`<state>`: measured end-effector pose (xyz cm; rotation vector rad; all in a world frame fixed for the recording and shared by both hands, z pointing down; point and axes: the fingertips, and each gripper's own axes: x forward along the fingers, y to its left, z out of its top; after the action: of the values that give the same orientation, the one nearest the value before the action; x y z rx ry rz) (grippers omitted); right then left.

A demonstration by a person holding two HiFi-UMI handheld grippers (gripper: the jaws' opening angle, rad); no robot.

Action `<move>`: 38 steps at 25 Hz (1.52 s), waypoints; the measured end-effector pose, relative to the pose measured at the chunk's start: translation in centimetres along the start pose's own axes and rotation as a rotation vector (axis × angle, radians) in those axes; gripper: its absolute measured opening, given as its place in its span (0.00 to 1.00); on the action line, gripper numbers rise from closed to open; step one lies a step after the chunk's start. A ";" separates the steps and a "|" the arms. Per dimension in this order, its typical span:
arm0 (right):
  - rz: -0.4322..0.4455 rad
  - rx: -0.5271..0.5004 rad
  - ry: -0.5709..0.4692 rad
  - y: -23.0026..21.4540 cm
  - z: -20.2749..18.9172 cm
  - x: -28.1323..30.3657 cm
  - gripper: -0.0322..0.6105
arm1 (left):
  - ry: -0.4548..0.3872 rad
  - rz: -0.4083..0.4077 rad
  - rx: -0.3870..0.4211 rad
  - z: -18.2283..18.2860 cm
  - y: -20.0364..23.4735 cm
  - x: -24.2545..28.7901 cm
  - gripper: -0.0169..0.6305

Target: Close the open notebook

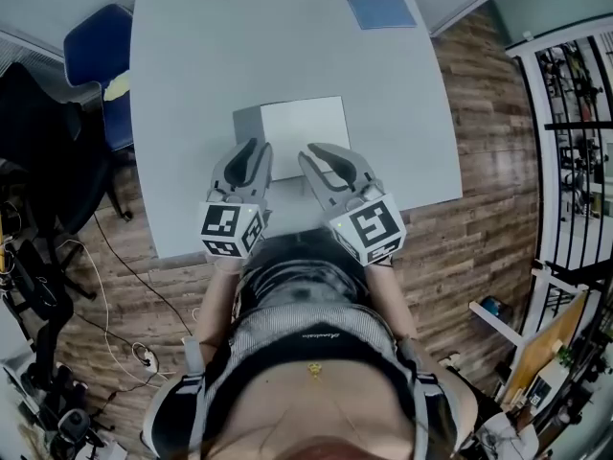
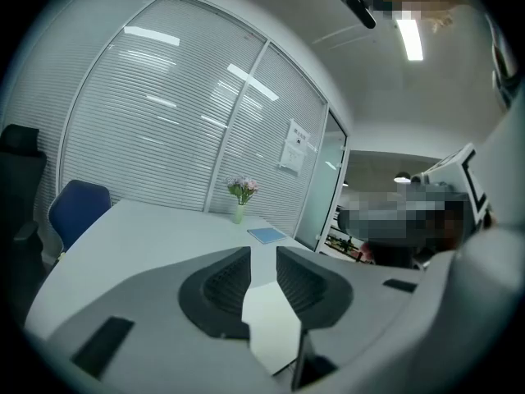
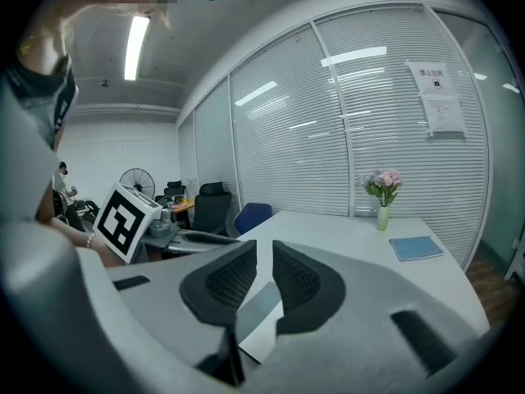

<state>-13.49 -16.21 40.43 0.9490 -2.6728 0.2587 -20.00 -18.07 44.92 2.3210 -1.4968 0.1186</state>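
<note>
White open notebook (image 1: 305,134) sits on tabletop (image 1: 192,56) just ahead of left gripper (image 1: 252,148) and right gripper (image 1: 322,151), spine apparently running away from them, left one nearer its grey leaf (image 1: 247,126); both jaws narrowly apart, empty.

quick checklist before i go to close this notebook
1. notebook lying open on the table: ok
2. left tongs jaws apart, nothing between them: ok
3. right tongs jaws apart, nothing between them: ok
4. either tongs touching a page: cannot tell
5. blue booklet far from the notebook, out of the way: ok
</note>
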 end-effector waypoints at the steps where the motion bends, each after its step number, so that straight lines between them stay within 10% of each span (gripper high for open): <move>1: -0.003 0.002 0.003 0.0 -0.2 0.0 0.15 | 0.007 0.003 -0.001 -0.3 0.2 0.1 0.14; 38: -0.104 0.047 0.075 1.1 -2.5 1.0 0.15 | 0.373 0.067 0.009 -15.1 7.8 -0.1 0.14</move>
<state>-14.39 -15.31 43.06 1.0678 -2.5509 0.3291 -25.07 -15.47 60.94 2.1077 -1.3823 0.5444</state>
